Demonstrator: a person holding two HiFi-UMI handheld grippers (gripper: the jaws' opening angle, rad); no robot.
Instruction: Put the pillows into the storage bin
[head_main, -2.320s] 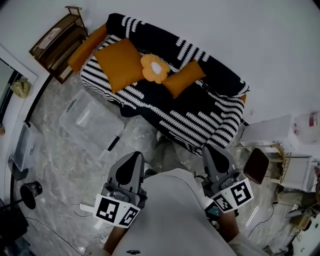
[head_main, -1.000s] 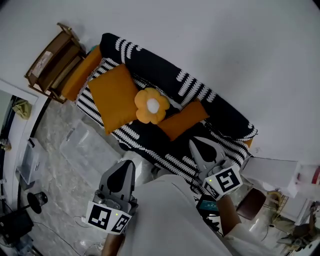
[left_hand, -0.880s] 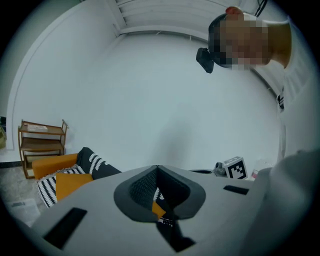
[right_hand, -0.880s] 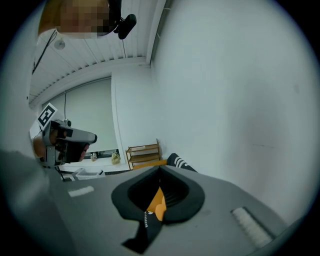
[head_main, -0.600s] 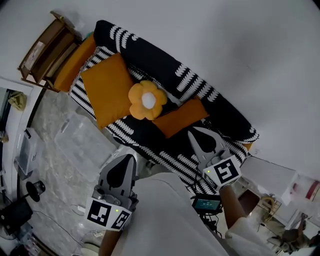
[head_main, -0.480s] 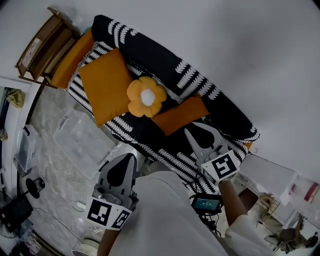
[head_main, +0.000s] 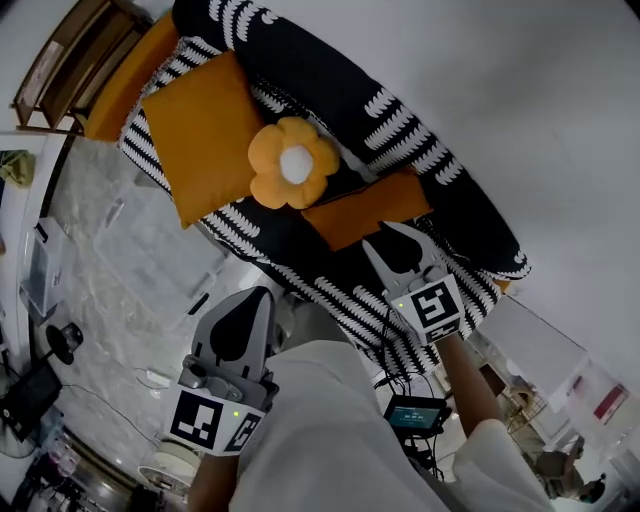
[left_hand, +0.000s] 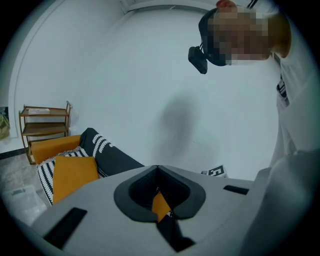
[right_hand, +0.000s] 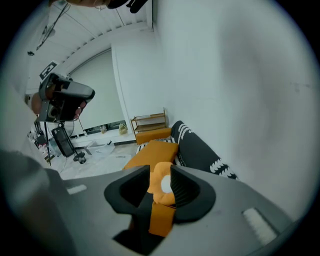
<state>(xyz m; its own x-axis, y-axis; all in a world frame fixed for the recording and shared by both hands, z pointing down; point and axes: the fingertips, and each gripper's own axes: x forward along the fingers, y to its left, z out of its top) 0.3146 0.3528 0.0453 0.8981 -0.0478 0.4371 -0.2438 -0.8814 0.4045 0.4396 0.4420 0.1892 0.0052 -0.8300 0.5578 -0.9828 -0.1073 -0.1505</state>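
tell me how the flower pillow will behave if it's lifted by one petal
The flower pillow looks plump and soft, so it is probably light for its size and squashy, not stiff. Lifted by one petal, it would likely droop and swing. Lying flattish on the sofa, it seems unlikely to roll.

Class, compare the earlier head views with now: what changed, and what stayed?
The right gripper reached out toward the rectangular pillow on the sofa; its jaws have just been opening, nothing between them. The left gripper stays shut. The pillows remain on the sofa, none in the storage bin.
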